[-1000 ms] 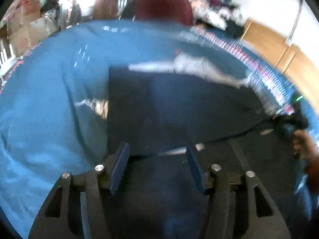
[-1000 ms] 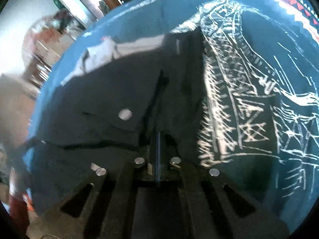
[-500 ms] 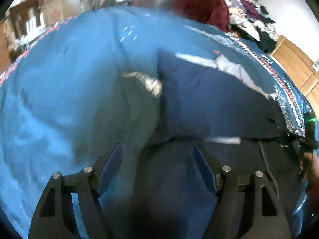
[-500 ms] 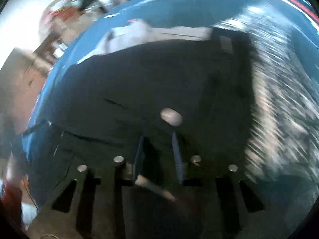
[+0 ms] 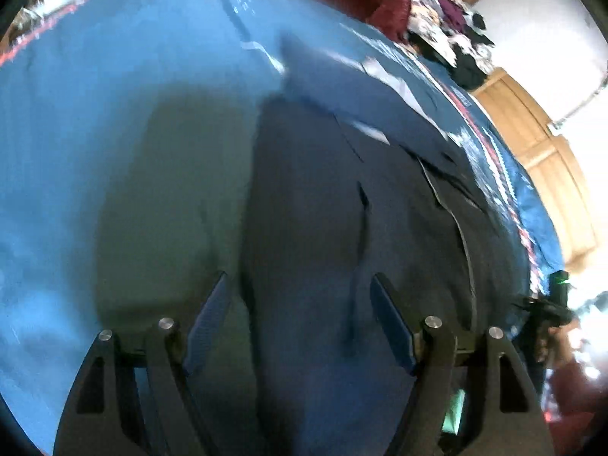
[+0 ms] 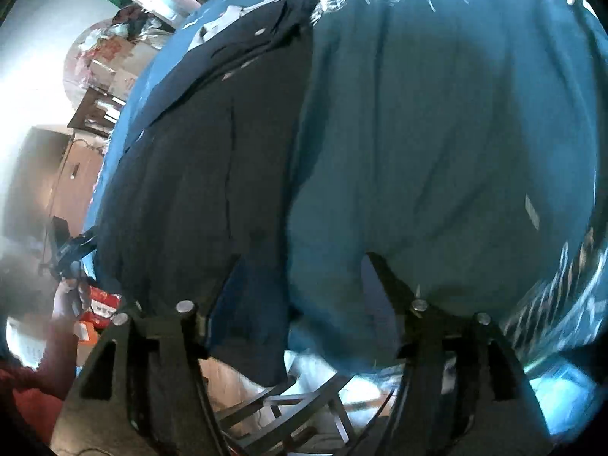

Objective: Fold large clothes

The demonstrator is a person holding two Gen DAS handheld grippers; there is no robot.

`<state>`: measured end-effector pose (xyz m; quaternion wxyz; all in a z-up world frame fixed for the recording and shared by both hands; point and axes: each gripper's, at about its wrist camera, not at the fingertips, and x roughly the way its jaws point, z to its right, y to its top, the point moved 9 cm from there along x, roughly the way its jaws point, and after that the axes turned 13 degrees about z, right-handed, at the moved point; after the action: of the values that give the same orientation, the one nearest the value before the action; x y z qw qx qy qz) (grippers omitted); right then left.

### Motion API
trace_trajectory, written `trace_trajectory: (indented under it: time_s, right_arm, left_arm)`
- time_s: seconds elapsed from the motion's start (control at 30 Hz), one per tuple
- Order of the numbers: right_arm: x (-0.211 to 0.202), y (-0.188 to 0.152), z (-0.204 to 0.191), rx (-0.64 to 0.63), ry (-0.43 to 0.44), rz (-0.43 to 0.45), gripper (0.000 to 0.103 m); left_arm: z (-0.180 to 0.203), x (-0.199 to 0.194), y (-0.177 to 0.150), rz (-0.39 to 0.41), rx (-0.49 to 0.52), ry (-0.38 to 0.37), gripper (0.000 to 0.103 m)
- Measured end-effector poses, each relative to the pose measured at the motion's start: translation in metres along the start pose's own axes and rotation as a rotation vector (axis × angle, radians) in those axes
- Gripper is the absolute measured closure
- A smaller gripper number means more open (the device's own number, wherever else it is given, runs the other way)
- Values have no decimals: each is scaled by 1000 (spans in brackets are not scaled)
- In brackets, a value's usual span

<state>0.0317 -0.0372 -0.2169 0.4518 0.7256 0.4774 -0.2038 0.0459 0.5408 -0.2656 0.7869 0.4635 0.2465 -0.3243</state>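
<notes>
Matt dark cloth garment (image 5: 323, 228) — blue cloth cover (image 5: 114, 95).

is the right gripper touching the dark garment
Cannot tell. In the right wrist view the open right gripper hangs over the dark garment, but contact isn't clear.

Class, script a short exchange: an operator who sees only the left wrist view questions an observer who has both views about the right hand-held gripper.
Operator: My view shows the right hand-held gripper only as a dark shape at the edge. Is it open?
Observer: Yes, the right hand-held gripper is wide open.
Operator: What lies ahead of it?
Observer: The side edge of the dark garment, where it meets the blue cloth, runs between its fingers.
</notes>
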Motion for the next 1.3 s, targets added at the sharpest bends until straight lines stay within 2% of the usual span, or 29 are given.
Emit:
trace_trajectory:
  time_s: [0.1,0.17,0.23,0.37,0.5,0.7,0.77,0.83,0.87,1.03,1.07,1.1,1.13,1.17,1.2,1.23,1.27,1.3]
  right_arm:
    - [8,-13,-11,-19,23,-28,27]
    - [17,-20,-12,-41,8,-65,26]
    - [22,-22,-16,-40,13,-63,22]
    - [22,-26,-20,-16,66,-74,21]
    - [26,-31,-29,-47,78,-105,21]
    - [26,-35,-31,-40,86,-105,22]
    - [23,-39,-36,-33,107,-121,32]
    - [23,-42,-42,-41,114,-137,37]
    - [24,-45,-43,-51,111,-142,37]
    - [33,-46,-38,-28,99,-140,39]
    - [32,-44,-42,-32,103,-134,46]
    - [29,-43,-45,-39,101,-129,75]
    - [22,-40,-52,-42,122,-115,82]
    - [16,-36,-59,-32,156,-95,83]
    - [2,-27,-73,-30,199,-57,84]
    - [-10,-17,-81,-28,225,-22,85]
    - [-21,-6,-88,-18,255,13,87]
    - [-36,10,-97,2,295,64,94]
  left_arm:
    - [7,-10,-20,-19,12,-38,25]
    - [7,-17,-26,-12,-12,-63,25]
    - [4,-25,-28,0,-45,-85,25]
    - [0,-36,-38,-23,-67,-109,25]
    - [-6,-42,-51,-46,-64,-107,25]
    - [-6,-44,-58,-44,-26,-75,26]
    - [-1,-40,-59,-62,6,-74,27]
    - [5,-39,-59,-72,22,-100,46]
    - [8,-39,-60,-78,28,-106,60]
    - [1,-31,-63,-93,18,-95,62]
    - [-1,-29,-65,-101,9,-95,60]
    - [-1,-28,-65,-103,9,-94,60]
    - [1,-28,-64,-106,13,-91,60]
    - [3,-29,-65,-107,13,-97,60]
    - [9,-32,-63,-100,0,-122,66]
    - [19,-37,-58,-80,-30,-180,74]
    - [27,-43,-53,-62,-59,-231,89]
    - [36,-49,-45,-36,-82,-268,89]
